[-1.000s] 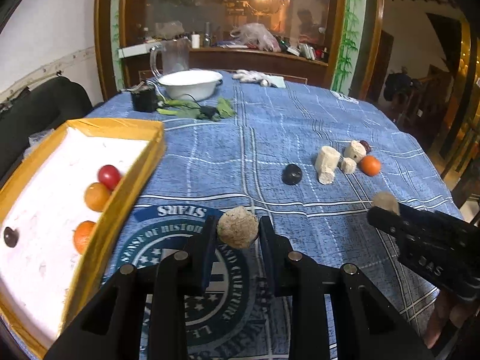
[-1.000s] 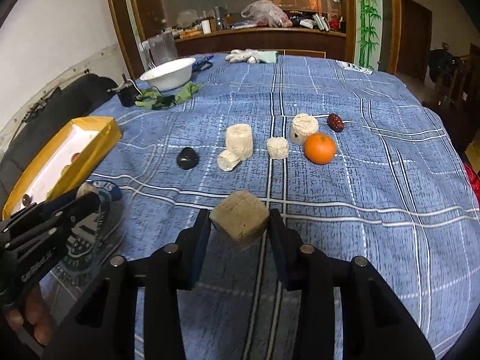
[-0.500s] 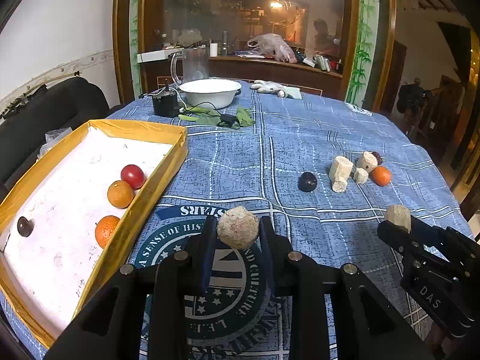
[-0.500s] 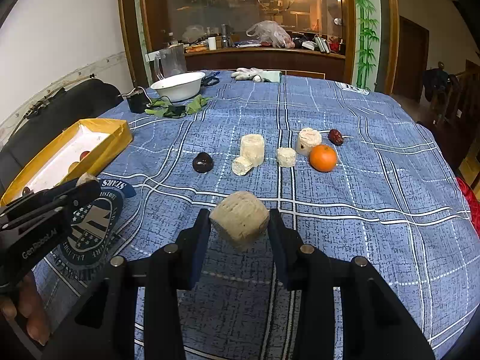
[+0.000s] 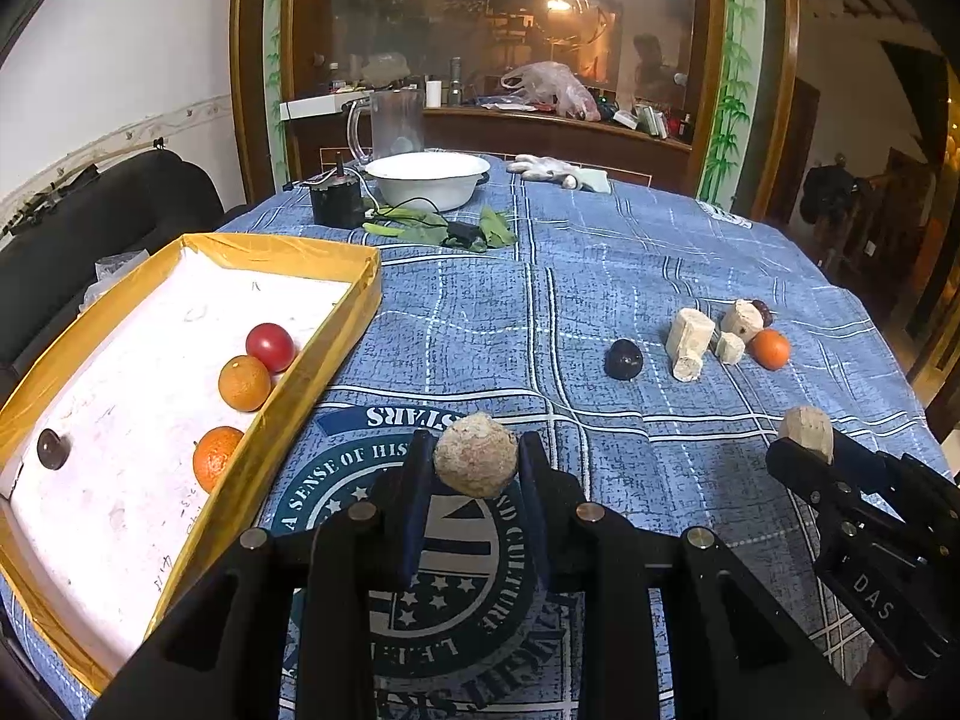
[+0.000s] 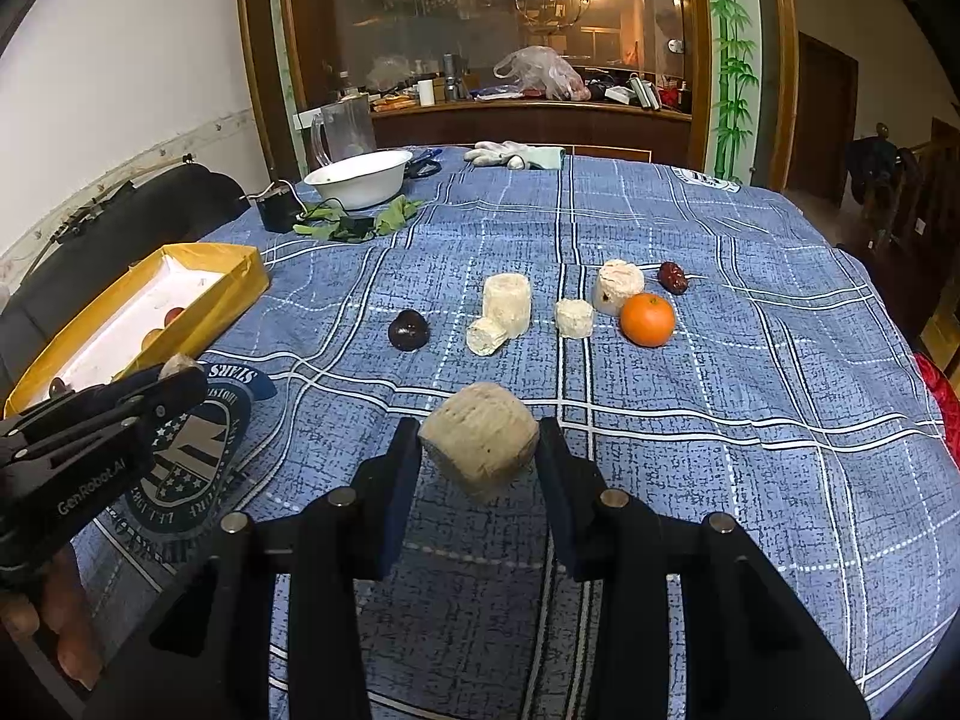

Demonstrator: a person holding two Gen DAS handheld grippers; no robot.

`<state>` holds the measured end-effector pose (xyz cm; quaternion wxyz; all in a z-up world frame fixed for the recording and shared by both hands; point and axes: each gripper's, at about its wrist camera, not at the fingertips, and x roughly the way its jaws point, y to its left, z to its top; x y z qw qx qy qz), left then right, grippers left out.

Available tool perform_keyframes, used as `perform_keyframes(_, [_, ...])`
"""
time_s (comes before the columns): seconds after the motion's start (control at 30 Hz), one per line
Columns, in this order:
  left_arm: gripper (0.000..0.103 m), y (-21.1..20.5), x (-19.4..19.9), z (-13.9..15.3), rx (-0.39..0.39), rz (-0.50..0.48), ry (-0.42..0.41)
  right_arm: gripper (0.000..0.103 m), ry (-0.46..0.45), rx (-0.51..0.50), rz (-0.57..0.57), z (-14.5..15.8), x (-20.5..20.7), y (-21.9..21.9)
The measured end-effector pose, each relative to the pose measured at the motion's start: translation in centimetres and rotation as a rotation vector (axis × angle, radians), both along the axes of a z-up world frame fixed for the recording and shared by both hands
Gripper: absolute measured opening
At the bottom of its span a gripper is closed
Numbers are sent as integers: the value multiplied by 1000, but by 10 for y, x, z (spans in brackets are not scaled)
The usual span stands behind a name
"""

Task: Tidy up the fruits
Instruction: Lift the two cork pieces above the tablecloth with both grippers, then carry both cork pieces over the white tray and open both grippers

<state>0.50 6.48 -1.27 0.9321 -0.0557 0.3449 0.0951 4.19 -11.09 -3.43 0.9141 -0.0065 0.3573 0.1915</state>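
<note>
Left gripper clamps a round tan lump above the cloth's printed emblem, just right of the yellow tray. Right gripper clamps a pale blocky chunk near of the loose pieces. Both look light, dry and crumbly, so a gentle grip across the middle suits them. Legible: "STARS" and "A SENSE OF HIS…" on the emblem; "GenRobot.AI" on the left gripper, "DAS" on the right.

Bare cloth between yellow tray and scattered fruit cluster
</note>
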Motion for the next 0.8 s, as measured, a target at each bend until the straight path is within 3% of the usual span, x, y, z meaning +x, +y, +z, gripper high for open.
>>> perform_keyframes(0.8, [27,17,-12,4,17,44,13,41,-4,-20,39,7,-4,17])
